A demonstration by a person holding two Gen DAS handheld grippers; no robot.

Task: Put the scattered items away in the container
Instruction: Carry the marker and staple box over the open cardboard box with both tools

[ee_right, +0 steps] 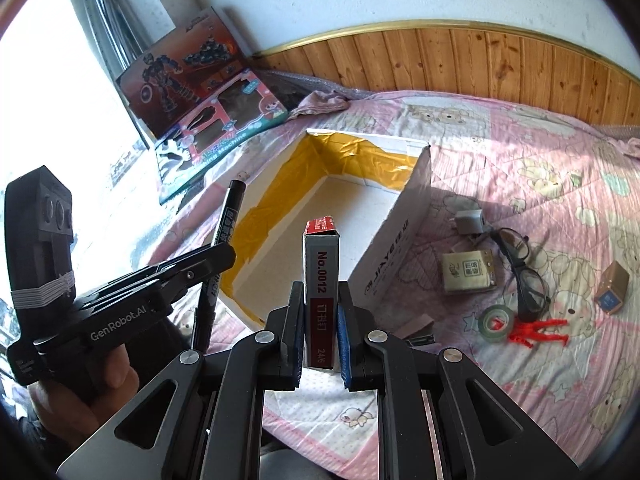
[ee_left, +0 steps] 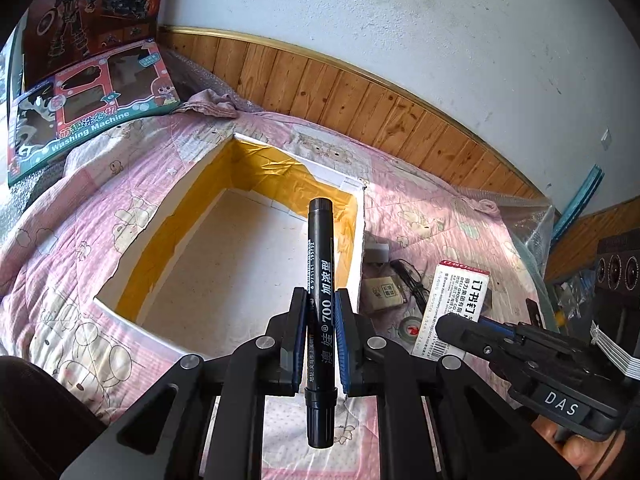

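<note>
Box (ee_left: 248, 272) open, empty, straight ahead of both tools, on pink bed cover. Left tool (ee_left: 320, 332) squeezes black pen (ee_left: 320, 280), long way pointing at box, reads "700". Right tool (ee_right: 319, 332) squeezes staples pack (ee_right: 320, 280), end toward box, reads "No.0012". Both near box edge. Glasses (ee_right: 524, 272), tape roll (ee_right: 497, 322) lie right.

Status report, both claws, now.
Left claw shut on marker. Right claw shut on staple box. Container empty, nothing blocking.
</note>
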